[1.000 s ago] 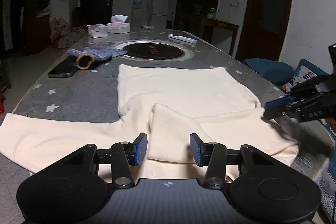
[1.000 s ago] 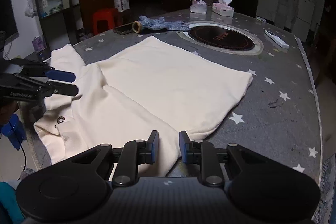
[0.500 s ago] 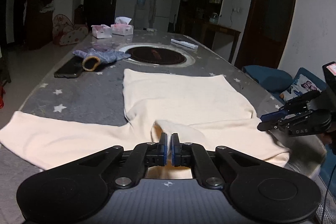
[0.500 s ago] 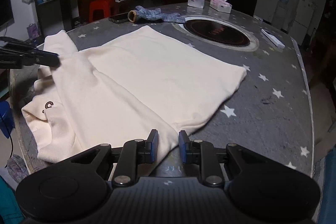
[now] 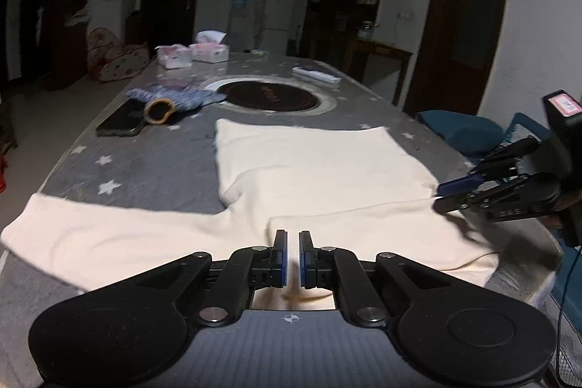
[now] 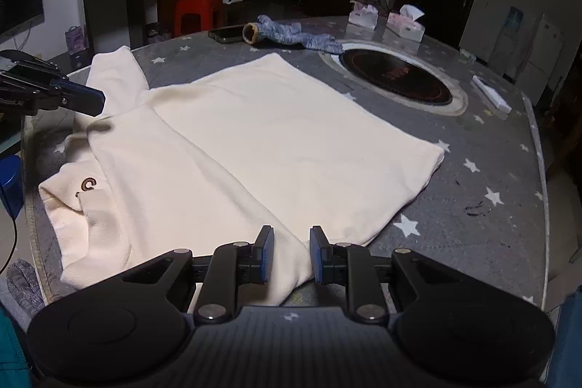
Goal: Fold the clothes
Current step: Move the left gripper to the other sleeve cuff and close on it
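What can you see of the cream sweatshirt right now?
The cream sweatshirt looks like soft, thick knit. It lies flat on the star-patterned table, one sleeve stretched sideways, the other folded across the body, a small dark logo near the neck. The left gripper is shut on its near edge; the right gripper has a fold of the fabric between its pads.

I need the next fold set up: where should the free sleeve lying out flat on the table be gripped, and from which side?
Grip the sleeve at its cuff end, coming in from the table's near edge. It lies flat and stretched outward from the cream top, so the cuff is the loose end that can swing over the body. The left tool is shut on the hem.
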Tool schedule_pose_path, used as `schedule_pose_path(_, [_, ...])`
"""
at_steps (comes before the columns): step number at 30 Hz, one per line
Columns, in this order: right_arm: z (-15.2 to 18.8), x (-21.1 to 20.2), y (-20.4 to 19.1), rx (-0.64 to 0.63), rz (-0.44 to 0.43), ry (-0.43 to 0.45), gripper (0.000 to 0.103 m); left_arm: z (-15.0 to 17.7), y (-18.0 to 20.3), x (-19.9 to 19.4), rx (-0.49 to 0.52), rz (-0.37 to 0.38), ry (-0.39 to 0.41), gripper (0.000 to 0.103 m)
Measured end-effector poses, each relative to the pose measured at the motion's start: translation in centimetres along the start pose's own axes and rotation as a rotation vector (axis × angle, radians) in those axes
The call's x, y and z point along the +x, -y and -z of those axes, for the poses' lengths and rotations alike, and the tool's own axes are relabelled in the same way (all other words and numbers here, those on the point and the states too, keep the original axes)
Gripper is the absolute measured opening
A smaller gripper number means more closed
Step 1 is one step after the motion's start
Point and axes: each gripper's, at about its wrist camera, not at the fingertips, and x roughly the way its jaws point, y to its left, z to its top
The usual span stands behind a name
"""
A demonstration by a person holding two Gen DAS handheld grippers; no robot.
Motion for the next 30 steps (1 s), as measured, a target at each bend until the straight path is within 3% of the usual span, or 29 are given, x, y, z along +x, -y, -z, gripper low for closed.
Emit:
schedule_pose_path(2, [0.1, 0.1, 0.0, -0.002, 0.013, -0.012, 0.01, 0.1, 0.2, 0.7, 0.018, 0.0, -0.018, 0.007])
schedule_pose_path(7, [0.5, -0.4, 0.2, 0.026, 0.04, -0.028, 0.01, 0.2, 0.3, 1.8, 0.022, 0.008, -0.049, 0.007])
schedule_pose_path(10, [0.5, -0.8, 0.0, 0.033, 0.05, -0.005, 0.012, -0.4, 1.0, 1.7, 0.027, 0.043, -0.021, 0.011])
schedule_pose_path(16, [0.3, -1.9, -1.1, 0.069, -0.004, 0.059, 0.017, -0.3, 0.8, 4.2, -0.011, 0.023, -0.048, 0.014])
schedule_pose_path(18, [0.6, -1.8, -1.5, 0.084, -0.026, 0.061, 0.024, 0.1, 0.3, 4.6, -0.033, 0.021, -0.049, 0.014])
schedule_pose_path(21, [1.1, -1.0, -1.9, 0.092, -0.038, 0.036, 0.025, 0.0, 0.0, 3.5, -0.039, 0.014, -0.03, 0.019])
schedule_pose_path(25, [1.4, -0.8, -2.2, 0.101, -0.053, 0.034, 0.038, -0.2, -2.1, 1.4, -0.074, -0.106, 0.025, 0.031])
schedule_pose_path(30, [1.4, -0.7, -3.0, 0.089, -0.052, 0.035, 0.048, 0.4, -6.6, -0.2, -0.162, -0.399, 0.057, 0.044])
